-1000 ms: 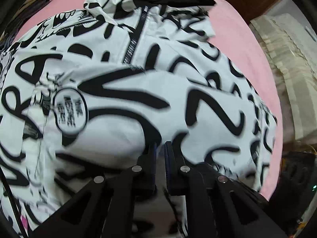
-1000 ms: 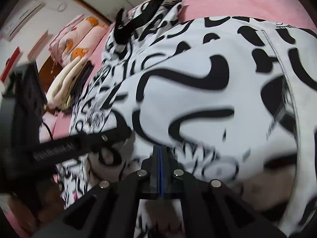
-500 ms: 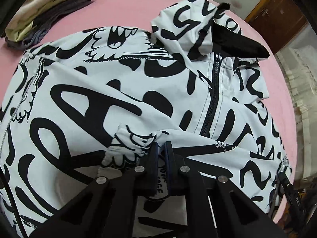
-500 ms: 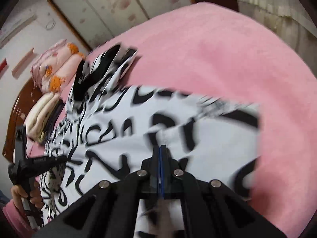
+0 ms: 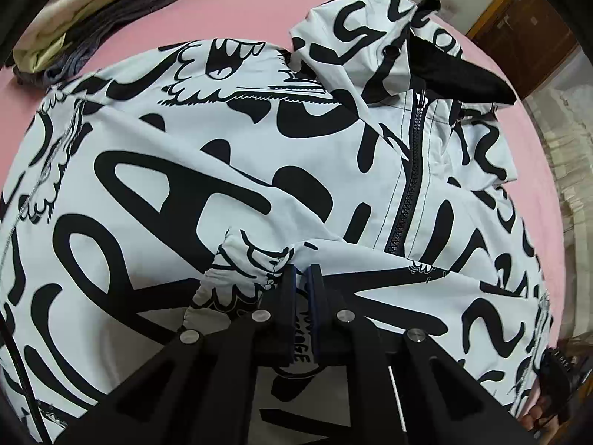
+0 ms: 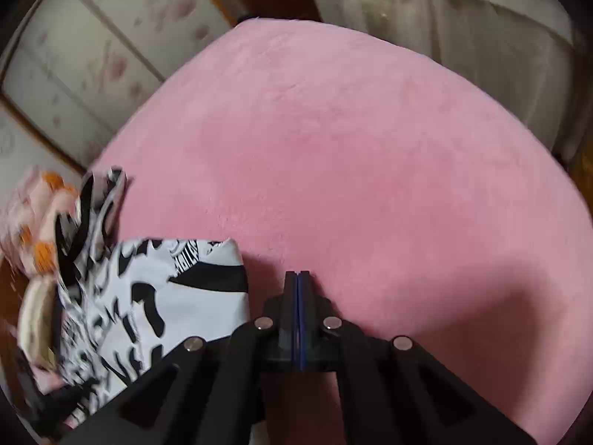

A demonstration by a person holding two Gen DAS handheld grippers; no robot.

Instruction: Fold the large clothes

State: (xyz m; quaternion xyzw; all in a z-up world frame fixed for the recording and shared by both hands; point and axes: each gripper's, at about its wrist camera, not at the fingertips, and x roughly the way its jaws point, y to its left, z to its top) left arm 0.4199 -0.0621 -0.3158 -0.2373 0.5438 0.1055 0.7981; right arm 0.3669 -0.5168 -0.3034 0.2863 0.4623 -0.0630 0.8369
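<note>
We see left gripper (image 5: 301, 272) fingers pinching jacket (image 5: 222, 170) cuff; right gripper (image 6: 297, 278) fingers pressed together, empty, over pink bed (image 6: 370, 148).

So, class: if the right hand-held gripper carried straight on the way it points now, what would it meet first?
Most likely the bare pink blanket. The right hand-held gripper, shut and holding nothing, aims down at open pink surface; the black-and-white jacket lies off to its left, out of that line. Depth is hard to judge.
</note>
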